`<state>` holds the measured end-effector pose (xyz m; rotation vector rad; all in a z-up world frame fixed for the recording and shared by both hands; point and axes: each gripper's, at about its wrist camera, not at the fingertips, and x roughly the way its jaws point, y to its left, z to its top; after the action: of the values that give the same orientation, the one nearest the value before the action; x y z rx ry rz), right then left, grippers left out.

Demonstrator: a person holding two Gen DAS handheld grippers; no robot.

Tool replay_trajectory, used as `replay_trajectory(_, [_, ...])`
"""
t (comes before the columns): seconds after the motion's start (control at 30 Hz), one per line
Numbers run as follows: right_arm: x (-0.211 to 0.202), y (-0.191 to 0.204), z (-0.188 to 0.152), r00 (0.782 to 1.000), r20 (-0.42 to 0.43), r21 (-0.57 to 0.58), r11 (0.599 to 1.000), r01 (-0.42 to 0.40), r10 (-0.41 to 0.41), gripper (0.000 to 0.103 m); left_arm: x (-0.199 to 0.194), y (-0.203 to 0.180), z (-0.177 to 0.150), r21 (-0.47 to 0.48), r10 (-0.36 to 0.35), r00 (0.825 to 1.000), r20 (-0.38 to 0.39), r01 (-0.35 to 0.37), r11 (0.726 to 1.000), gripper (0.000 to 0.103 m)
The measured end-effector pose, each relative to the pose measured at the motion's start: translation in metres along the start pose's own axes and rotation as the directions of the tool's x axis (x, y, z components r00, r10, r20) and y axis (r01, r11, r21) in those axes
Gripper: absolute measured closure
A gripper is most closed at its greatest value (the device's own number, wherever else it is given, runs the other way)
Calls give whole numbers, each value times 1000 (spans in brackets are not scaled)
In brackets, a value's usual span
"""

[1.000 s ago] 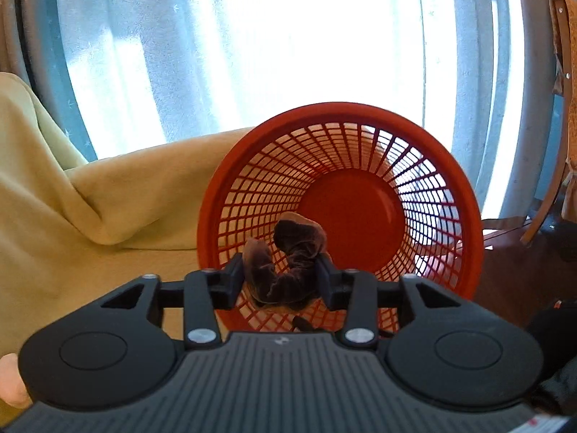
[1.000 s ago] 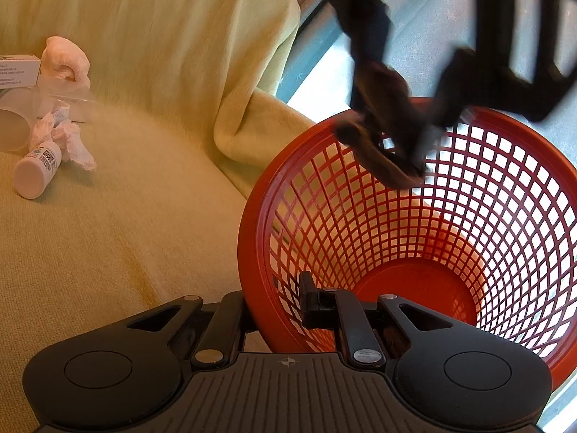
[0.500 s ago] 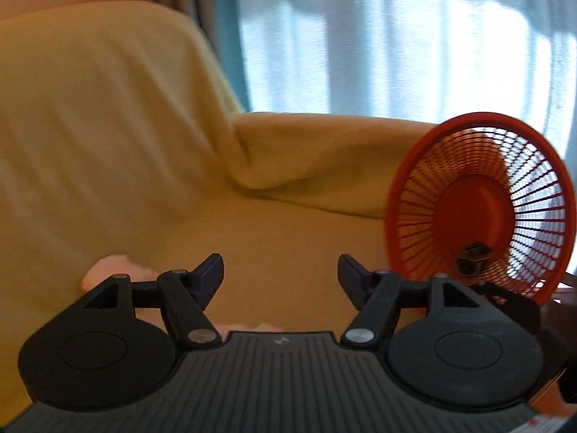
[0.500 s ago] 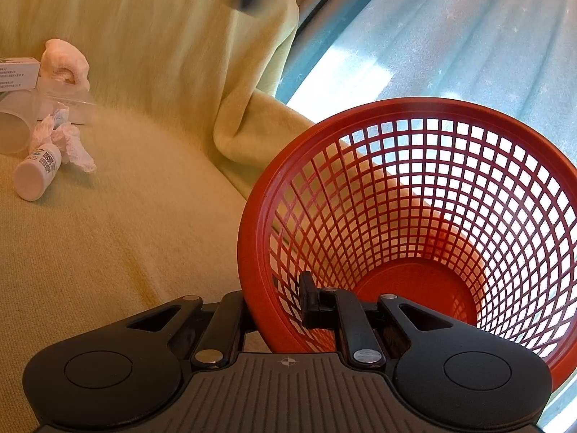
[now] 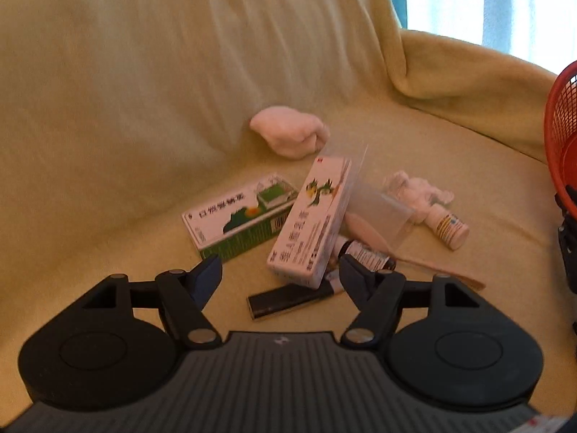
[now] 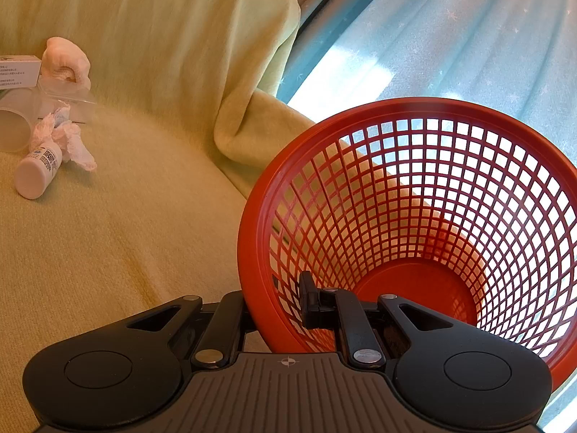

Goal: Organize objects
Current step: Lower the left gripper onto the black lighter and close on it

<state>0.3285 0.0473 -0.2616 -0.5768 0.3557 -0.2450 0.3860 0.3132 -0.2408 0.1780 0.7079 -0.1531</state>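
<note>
The red plastic basket is a round, tapering lattice of thin ribs with a solid smooth rim and a solid disc for a floor. It is tipped on its side at the end of the sofa by the curtain, mouth facing the right gripper. The floor and walls that show hold nothing; the near wall is partly hidden behind the gripper. The right gripper's black jaws are nearly closed and pinch the basket's rim, one finger outside the wall and one inside.

The left gripper stands open above the seat, its jaws parted with nothing between them and touching nothing. Just ahead of it lies a loose pile. A slim black rectangular bar lies flat, nearest the fingers. A white cardboard box with a green dragon print leans tilted over it, and a second green-and-white carton lies flat beside that. A small dark glass bottle with a paper label pokes from under the tilted box. A clear, thin-walled plastic cup lies on its side; what is inside it I cannot tell. Beside it sit a crumpled white tissue and a small white plastic bottle, touching. A soft, rolled pale pink cloth rests against the backrest.

Everything lies on a yellow-green fleecy blanket draped in folds over the sofa. A sheer blue curtain hangs behind, lit through.
</note>
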Motion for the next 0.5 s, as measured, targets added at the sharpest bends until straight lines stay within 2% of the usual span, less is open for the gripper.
replay_trajectory(0.13, [-1,-1,-3,1000,0,-2,1000,2,-2,94,14,-4,-9,-57,35,999,-25,-36,998,28])
replay_trajectory(0.2, [-1,-1,-3,1000,0,-1,1000,2,-2,94,20,-7,-11,-96,42,999,-29,-45,994,18])
replay_trajectory(0.3, [0,-1,-3,1000,0,-2,1000,2,-2,94,29,-12,-12,-134,68,997,-32,-71,988,15])
replay_trajectory(0.5, [0,0,-3,1000,0,-3,1000,2,-2,94,42,-16,-15,-195,72,997,-32,-77,978,14])
